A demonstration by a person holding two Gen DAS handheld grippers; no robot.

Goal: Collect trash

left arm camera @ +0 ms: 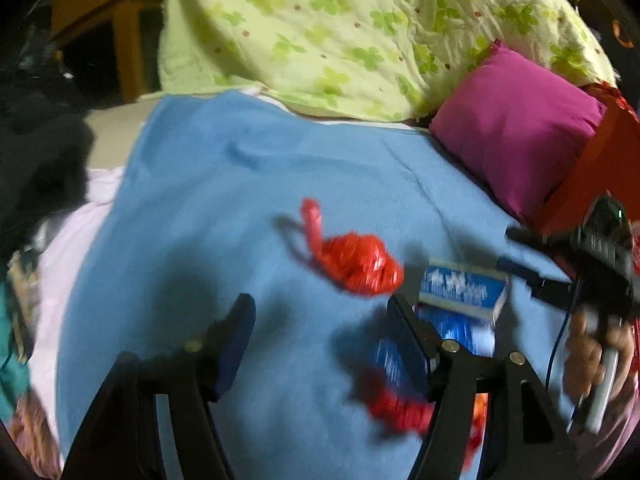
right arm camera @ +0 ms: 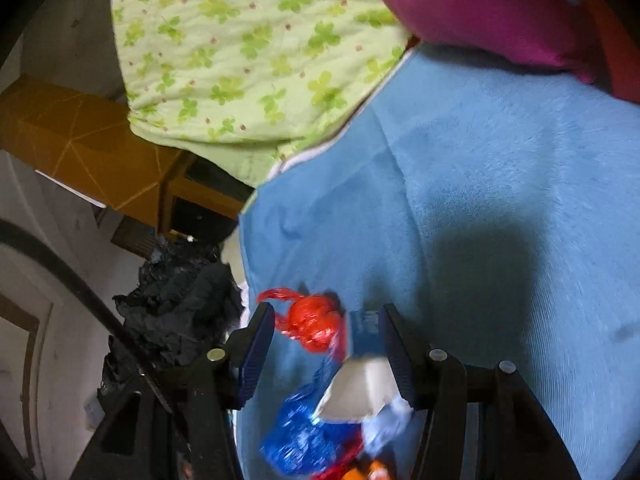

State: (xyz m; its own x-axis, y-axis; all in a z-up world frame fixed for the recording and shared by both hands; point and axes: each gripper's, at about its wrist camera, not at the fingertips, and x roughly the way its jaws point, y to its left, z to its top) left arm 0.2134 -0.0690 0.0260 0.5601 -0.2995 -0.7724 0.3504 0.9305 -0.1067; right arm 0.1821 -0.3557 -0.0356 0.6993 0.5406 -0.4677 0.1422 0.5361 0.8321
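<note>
Trash lies on a blue blanket (left arm camera: 248,208). In the left wrist view a crumpled red plastic bag (left arm camera: 356,264) sits just beyond my left gripper (left arm camera: 320,320), which is open over bare blanket. A blue-and-white box (left arm camera: 464,292) lies to its right, with a blue wrapper (left arm camera: 394,356) and a red wrapper (left arm camera: 396,408) by the right finger. A hand holds my right gripper (left arm camera: 516,252) at the right, open and empty, pointing at the box. In the right wrist view my right gripper (right arm camera: 328,344) frames the red bag (right arm camera: 312,324), the box (right arm camera: 364,328), white card (right arm camera: 360,392) and blue foil (right arm camera: 300,440).
A green clover-print quilt (left arm camera: 340,32) is heaped at the back and a magenta pillow (left arm camera: 516,128) lies at the right by a red board (left arm camera: 592,176). A black bag (right arm camera: 180,308) hangs off the blanket's left edge. Wooden furniture (right arm camera: 92,152) stands beyond.
</note>
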